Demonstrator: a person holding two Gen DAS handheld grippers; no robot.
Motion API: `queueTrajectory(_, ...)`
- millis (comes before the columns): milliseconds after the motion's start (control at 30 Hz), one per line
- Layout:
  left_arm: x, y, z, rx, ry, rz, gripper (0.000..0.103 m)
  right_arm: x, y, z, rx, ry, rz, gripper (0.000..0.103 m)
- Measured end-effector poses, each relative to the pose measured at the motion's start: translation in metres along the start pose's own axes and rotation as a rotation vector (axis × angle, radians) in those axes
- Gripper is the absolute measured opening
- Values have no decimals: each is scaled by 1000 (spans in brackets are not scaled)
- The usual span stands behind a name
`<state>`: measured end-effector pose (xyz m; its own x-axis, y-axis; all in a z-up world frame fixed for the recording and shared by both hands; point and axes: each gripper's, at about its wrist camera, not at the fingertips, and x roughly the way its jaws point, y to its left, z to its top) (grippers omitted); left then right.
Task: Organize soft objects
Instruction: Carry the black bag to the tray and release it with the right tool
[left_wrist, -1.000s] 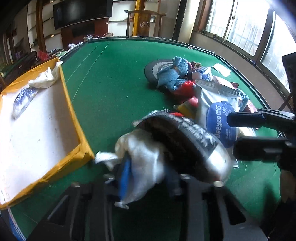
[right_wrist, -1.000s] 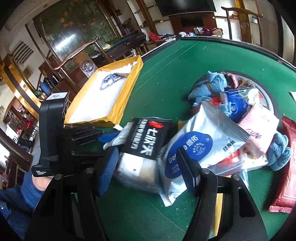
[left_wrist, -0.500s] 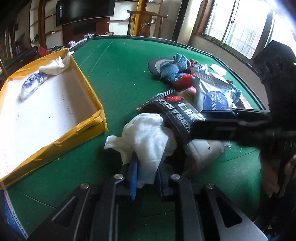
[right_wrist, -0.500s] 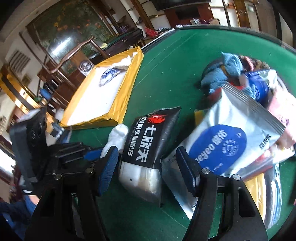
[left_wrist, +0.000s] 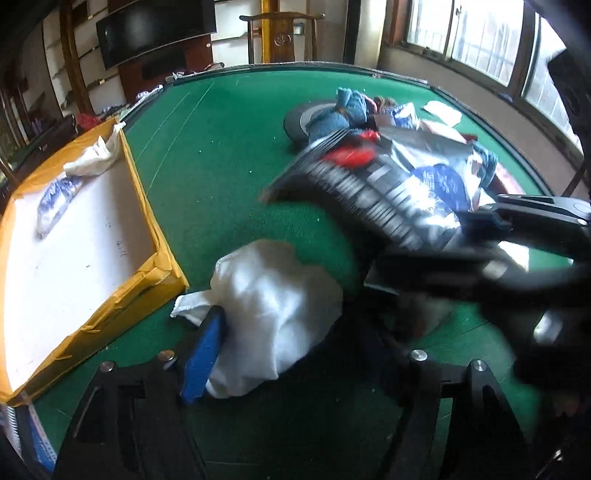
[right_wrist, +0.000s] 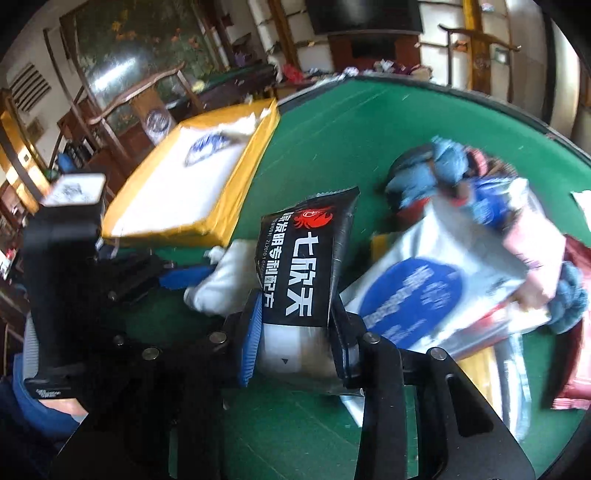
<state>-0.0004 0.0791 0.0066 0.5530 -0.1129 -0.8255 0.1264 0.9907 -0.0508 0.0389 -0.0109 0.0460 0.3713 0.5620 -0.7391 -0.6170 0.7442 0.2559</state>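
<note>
Green felt table (left_wrist: 236, 155), dark raised rim, in a wood-panelled room: windows on one side, dark screen and carved chairs behind. Yellow-edged tray (left_wrist: 155, 221) near the table edge holds a white cloth and a blue-patterned packet. Left gripper (left_wrist: 291, 354) jaws opening, white cloth (left_wrist: 273, 306) loose between them. Right gripper (right_wrist: 295, 343) jaws closing on the black pouch (right_wrist: 306, 266), pads pressing its sides. Pile of packets and blue cloths (right_wrist: 461, 229) beyond.

open green felt (left_wrist: 229, 155) mid-table, yellow tray (left_wrist: 162, 258) left, packet pile (left_wrist: 436, 158) right
</note>
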Motion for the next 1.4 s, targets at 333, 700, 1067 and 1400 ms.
queueTrajectory(333,-17,11,-10,-60,-62,-22,19,-16,-11,6,62,-60,78,33)
queueTrajectory(700,-47,18,-8,-108,-138,-60,19,-15,-14,1,63,-60,78,33)
queueTrajectory(1067,-65,48,-8,-176,-190,-40,19,-18,-9,1,48,-79,74,33)
queueTrajectory(1400,-82,115,-10,-294,-241,-2,19,-18,-4,6,59,-89,99,33)
